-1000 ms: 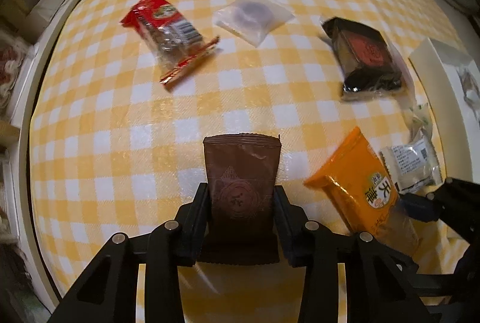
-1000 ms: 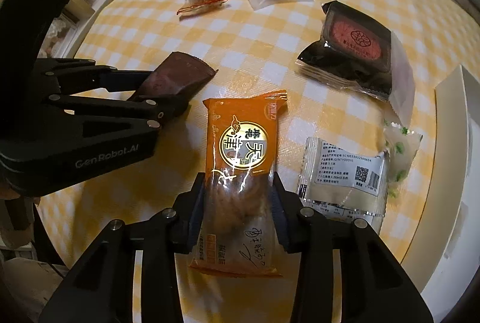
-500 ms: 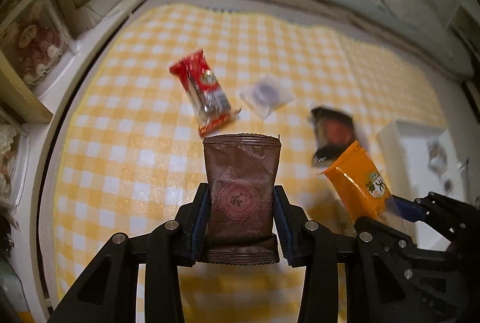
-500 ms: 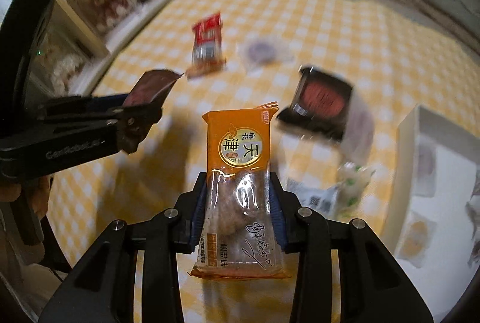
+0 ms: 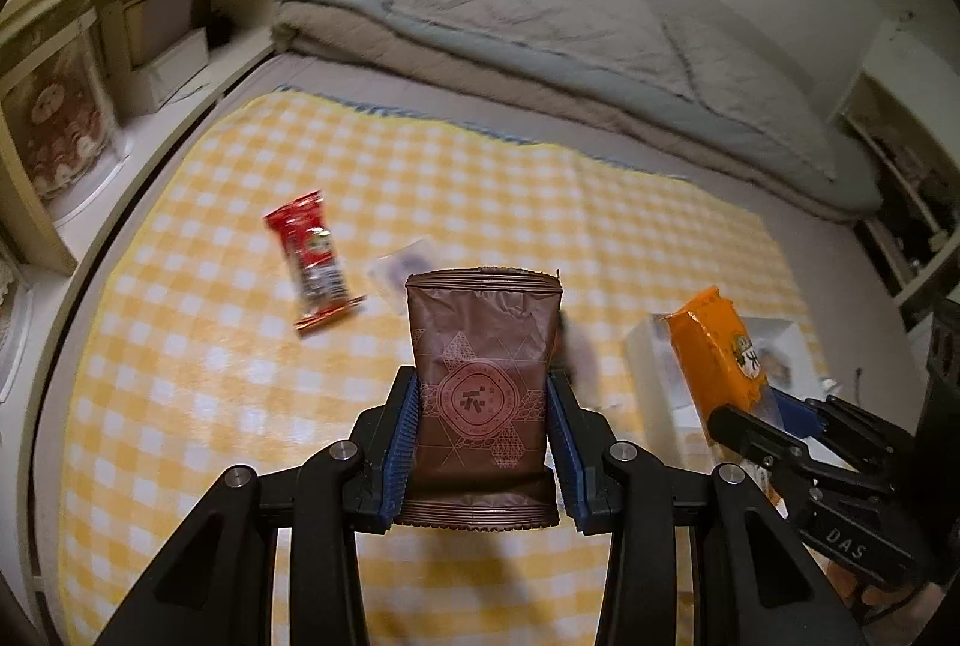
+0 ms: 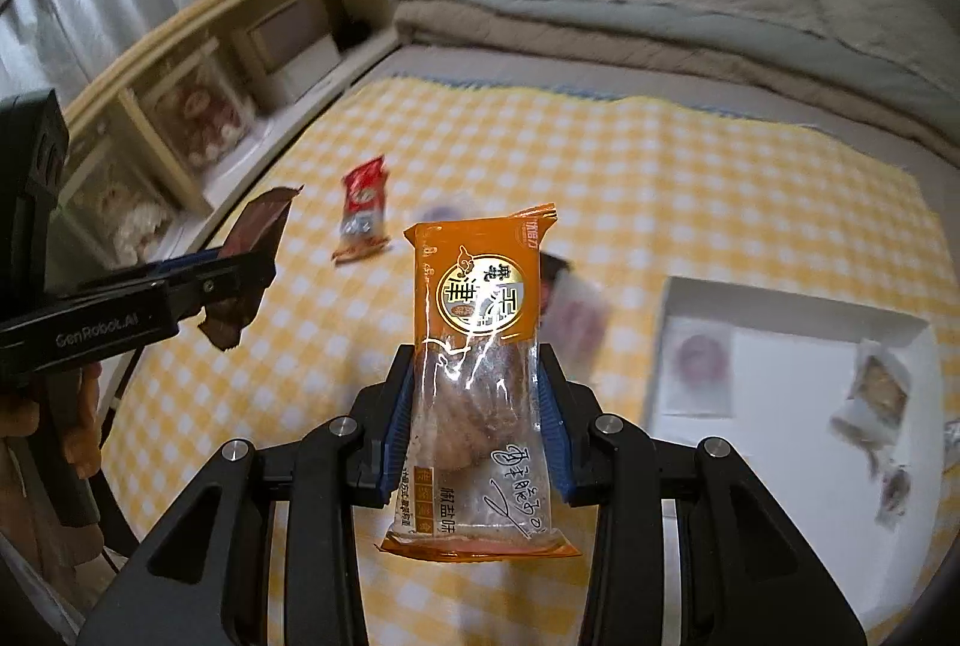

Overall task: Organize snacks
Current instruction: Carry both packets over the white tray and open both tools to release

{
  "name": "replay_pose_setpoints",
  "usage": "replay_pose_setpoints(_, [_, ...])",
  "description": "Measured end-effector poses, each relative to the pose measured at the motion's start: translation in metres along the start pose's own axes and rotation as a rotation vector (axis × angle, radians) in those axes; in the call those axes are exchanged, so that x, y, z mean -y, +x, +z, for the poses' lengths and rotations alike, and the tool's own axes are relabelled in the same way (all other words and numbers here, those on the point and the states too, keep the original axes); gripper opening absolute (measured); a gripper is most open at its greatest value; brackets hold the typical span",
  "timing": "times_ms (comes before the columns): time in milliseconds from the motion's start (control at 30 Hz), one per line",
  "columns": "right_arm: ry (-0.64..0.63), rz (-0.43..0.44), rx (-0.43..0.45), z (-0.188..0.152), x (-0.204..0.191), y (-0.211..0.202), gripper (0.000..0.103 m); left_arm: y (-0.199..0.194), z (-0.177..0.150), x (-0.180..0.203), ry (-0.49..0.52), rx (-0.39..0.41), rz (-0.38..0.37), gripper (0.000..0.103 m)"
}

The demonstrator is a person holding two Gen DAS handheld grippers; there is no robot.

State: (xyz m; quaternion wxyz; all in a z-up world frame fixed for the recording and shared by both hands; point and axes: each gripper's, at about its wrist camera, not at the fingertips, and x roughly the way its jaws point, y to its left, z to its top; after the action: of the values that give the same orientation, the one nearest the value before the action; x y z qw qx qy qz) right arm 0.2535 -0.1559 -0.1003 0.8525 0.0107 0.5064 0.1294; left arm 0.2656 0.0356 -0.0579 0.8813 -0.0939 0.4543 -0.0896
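Observation:
My left gripper (image 5: 483,442) is shut on a brown snack packet (image 5: 483,370) and holds it upright, well above the yellow checked cloth (image 5: 180,376). My right gripper (image 6: 477,424) is shut on an orange snack packet (image 6: 477,346), also lifted; it shows at the right of the left wrist view (image 5: 717,370). The left gripper with the brown packet (image 6: 252,262) shows at the left of the right wrist view. A white box (image 6: 798,406) lies on the cloth to the right and holds a few wrapped snacks.
A red snack packet (image 5: 312,262) and a clear wrapped snack (image 5: 399,265) lie on the cloth. A dark packet (image 6: 558,286) is mostly hidden behind the orange one. Folded bedding (image 5: 570,21) lies at the back. A wooden shelf (image 5: 90,63) stands at the left.
Both grippers have risen from the cloth with their packets and tilted up, so the bedding and shelf came into view. The white box now shows below the right gripper.

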Motion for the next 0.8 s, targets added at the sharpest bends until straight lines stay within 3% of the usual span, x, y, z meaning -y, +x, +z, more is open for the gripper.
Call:
replay_pose_setpoints(300, [0.038,-0.058,0.043,-0.015,0.042,-0.038,0.038,-0.004,-0.007,0.035,0.043,-0.005,-0.082,0.040])
replay_pose_setpoints(800, [0.166,-0.146,0.062,-0.044,0.130,-0.086,0.038,0.051,-0.011,0.124,0.136,-0.111,-0.202,0.040])
